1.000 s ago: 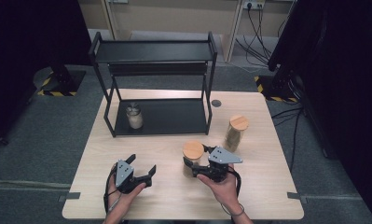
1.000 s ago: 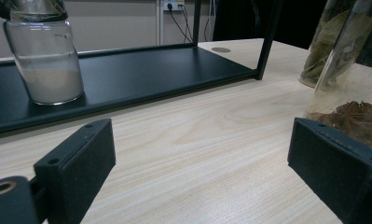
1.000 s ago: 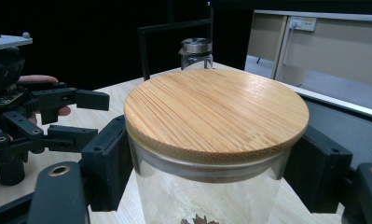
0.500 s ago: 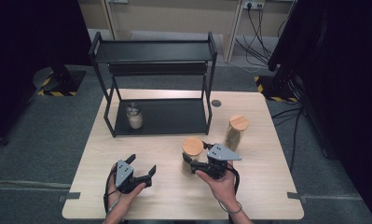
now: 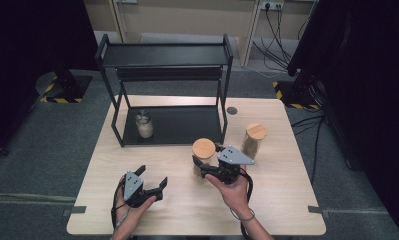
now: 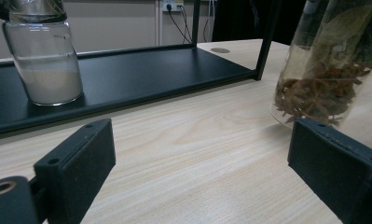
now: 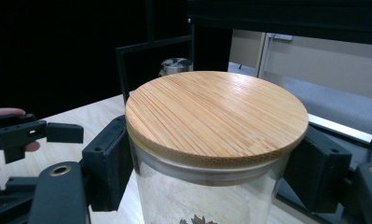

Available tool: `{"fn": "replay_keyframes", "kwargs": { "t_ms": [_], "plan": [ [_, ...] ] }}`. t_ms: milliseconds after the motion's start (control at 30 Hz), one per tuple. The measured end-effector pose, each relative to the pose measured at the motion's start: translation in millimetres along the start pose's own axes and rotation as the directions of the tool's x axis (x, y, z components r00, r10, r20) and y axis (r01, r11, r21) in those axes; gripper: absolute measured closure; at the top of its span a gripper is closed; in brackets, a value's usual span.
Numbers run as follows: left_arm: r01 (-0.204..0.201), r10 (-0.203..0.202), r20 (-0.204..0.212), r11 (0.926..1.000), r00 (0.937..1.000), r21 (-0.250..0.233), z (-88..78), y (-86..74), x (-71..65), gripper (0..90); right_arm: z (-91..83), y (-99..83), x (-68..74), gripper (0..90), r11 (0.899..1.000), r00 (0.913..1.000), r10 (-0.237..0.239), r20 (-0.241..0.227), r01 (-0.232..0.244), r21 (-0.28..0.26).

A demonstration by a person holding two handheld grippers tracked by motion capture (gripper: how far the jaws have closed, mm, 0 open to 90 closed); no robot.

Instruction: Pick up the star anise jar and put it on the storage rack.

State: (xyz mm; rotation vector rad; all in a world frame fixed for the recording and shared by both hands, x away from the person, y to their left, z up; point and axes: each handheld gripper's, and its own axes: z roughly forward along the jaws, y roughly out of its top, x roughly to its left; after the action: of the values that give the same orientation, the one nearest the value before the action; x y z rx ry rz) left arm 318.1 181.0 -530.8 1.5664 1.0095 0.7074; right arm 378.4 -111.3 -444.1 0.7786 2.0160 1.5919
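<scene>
Two claws, one jar in hand, low centre of the high view.

With my right claw (image 5: 203, 166) pinching the bamboo-lidded jar (image 7: 216, 140) just under its lid, I judge the shelf rack (image 5: 167, 75) above it the goal, so I carry it upright, slowly, clear of the rack's post. My left claw (image 5: 149, 181) rests spread and empty at lower left on the surface (image 5: 287, 210).

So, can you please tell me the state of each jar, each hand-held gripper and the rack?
Jar with star anise: bamboo lid on, clamped just under the lid.
Right hand-held gripper: shut on that jar.
Left hand-held gripper: open, holding nothing.
Second bamboo-lidded jar: upright on the table, lid on.
Small powder jar: upright on the rack's lower shelf.
Black rack: top shelf bare.
</scene>
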Motion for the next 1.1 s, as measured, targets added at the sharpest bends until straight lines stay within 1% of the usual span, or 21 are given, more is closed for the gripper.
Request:
{"fn": "replay_keyframes", "kwargs": {
  "t_ms": [333,733,1100],
  "plan": [
    [0.001,-0.001,0.0,1.0,1.0,-0.002,-0.2,-0.1,0.1,6.8,13.5,8.0,-2.6,25.3,1.0,0.9998,0.015,0.011,-0.015,-0.006],
    [0.001,-0.001,0.002,1.0,1.0,-0.002,-0.2,-0.1,0.3,6.8,30.7,21.9,-6.2,25.3,1.0,0.9995,0.023,0.023,-0.023,-0.02],
    [0.0,0.0,0.004,1.0,1.0,-0.001,-0.1,0.0,0.3,6.8,46.3,31.7,-12.0,25.3,0.999,0.9984,0.042,0.039,-0.041,-0.026]
  ]
}}
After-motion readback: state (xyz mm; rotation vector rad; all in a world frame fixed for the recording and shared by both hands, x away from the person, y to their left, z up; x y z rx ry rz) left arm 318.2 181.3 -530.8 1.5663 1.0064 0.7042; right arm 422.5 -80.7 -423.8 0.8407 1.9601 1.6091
